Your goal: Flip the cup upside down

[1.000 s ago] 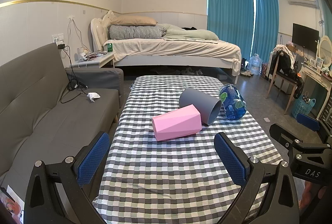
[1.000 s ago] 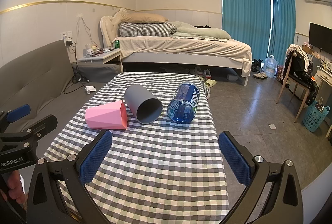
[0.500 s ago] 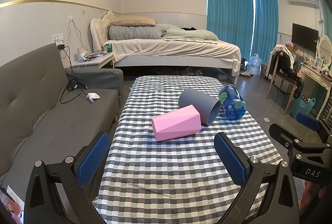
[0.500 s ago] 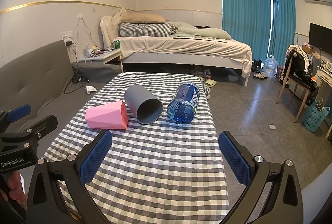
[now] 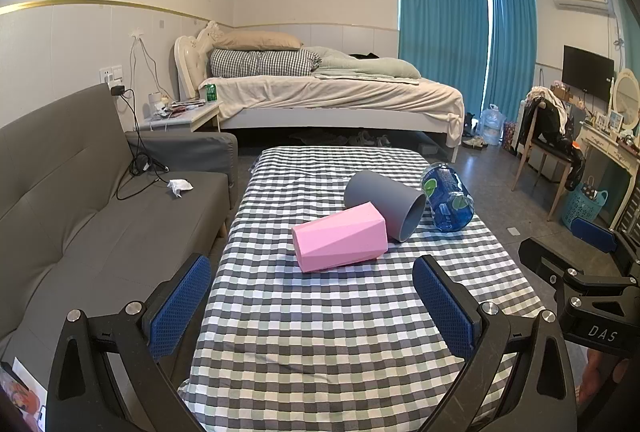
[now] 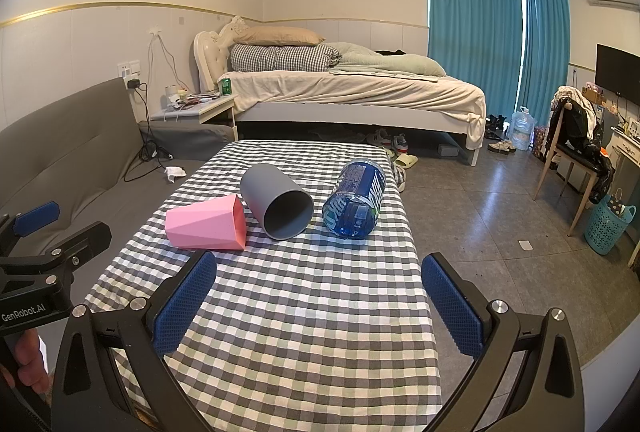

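Both your left gripper point(image 5: 312, 302) and right gripper point(image 6: 318, 296) hang spread wide and empty over the near end of the checkered tablecloth point(image 6: 280, 312). From the right wrist, the grey cup point(image 6: 276, 206) lies on its side at about 12 o'clock, mouth toward you, with the pink faceted cup point(image 6: 206, 222) at 11 and the blue bottle point(image 6: 354, 204) at 1. The grey cup looks light, stiff and smooth, likely to roll; pinch across its wall near mid-length.
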Tool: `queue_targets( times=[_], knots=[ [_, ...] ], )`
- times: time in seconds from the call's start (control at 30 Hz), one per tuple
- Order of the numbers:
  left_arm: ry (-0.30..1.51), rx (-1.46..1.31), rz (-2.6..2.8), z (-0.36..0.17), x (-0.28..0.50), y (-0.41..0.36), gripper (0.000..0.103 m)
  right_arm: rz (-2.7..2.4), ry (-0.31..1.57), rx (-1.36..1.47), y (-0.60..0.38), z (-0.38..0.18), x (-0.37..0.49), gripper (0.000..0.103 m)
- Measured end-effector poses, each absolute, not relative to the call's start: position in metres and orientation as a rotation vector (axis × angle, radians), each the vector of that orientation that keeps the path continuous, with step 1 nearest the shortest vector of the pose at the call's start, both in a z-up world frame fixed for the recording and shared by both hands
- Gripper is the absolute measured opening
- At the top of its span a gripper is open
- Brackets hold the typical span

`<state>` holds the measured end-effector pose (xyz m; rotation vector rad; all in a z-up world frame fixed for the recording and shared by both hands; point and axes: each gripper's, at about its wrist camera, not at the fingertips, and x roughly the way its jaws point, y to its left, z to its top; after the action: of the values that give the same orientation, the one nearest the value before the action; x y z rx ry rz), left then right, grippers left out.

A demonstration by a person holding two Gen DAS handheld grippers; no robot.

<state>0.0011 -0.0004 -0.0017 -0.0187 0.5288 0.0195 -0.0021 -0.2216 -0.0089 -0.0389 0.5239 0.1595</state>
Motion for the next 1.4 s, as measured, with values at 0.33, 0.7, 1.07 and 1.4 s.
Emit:
queue_targets(
  times=[0.33, 0.7, 1.07, 1.4],
  knots=[
    [0.527, -0.023, 0.021, 0.002, -0.002, 0.002, 0.103, 0.160, 0.526, -0.041, -0.222, -0.009, -0.003, 0.103],
    [0.538, -0.043, 0.020, 0.004, 0.015, 0.003, 0.103, 0.158, 0.525, -0.022, -0.228, -0.002, 0.004, 0.103],
    [0.651, -0.059, 0.044, 0.008, 0.090, 0.007, 0.103, 0.044, 0.649, 0.036, -0.250, 0.008, 0.091, 0.103],
    [0.776, -0.030, 0.058, -0.005, 0.159, 0.007, 0.103, 0.028, 0.855, 0.056, -0.242, -0.020, 0.212, 0.103]
  ],
)
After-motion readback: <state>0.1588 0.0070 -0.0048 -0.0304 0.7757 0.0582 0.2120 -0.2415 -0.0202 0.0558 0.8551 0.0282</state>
